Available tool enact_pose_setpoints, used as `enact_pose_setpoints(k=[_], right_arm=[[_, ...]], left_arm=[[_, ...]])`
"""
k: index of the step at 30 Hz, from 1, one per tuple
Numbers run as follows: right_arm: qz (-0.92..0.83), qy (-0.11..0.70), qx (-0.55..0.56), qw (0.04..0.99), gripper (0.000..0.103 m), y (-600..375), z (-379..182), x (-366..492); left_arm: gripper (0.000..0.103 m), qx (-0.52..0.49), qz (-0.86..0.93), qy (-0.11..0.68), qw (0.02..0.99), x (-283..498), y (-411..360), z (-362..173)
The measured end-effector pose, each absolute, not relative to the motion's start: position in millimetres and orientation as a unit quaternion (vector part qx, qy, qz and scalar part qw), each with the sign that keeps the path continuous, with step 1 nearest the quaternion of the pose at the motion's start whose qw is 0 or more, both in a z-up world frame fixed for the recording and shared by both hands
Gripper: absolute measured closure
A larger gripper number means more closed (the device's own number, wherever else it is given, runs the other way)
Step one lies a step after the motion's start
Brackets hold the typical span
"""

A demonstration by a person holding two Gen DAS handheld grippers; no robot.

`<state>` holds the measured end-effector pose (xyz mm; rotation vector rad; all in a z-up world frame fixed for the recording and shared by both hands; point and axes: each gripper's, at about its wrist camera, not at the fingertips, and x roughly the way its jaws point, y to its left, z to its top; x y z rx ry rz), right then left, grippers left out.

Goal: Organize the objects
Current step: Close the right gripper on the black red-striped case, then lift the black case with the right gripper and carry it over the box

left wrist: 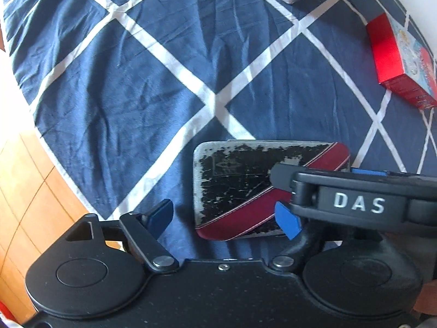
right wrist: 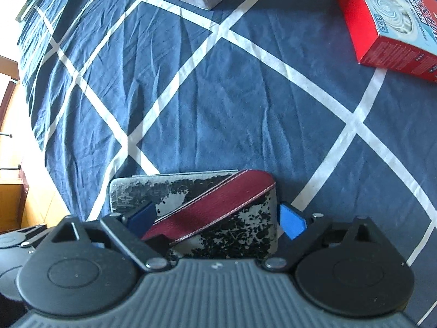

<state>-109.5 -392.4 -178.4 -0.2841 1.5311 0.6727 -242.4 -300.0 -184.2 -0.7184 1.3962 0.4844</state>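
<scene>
On wrinkled checked bedsheet [left wrist: 136,82]: flat rounded case [left wrist: 240,188] (peeling black coating).

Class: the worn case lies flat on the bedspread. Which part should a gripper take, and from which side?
Take the case across its long axis, one finger at each short end, coming from its near long edge. It lies flat and thin, and the right gripper probably already straddles it this way, open; the far edge carries a hinge.

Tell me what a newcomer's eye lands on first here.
First the worn black case with a maroon stripe, lying on the navy white-gridded bedsheet between the fingers of the right gripper. Then the bright red box, far right on the sheet.
</scene>
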Motion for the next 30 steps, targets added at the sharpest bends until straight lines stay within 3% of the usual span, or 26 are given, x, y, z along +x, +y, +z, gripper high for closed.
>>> enact_pose_setpoints(k=[4, 30], right_arm=[[0.296, 0.677, -0.127, 0.662, 0.014, -393.7, -179.6, -107.7], [0.291, 0.669, -0.11, 0.676, 0.021, -392.4, -162.7, -104.5]], left_arm=[[0.031, -0.329, 0.206, 0.618, 0.684, -238.8, -300.1, -184.8], [0.031, -0.299, 0.207, 0.625, 0.691, -225.5, -290.9, -166.6]])
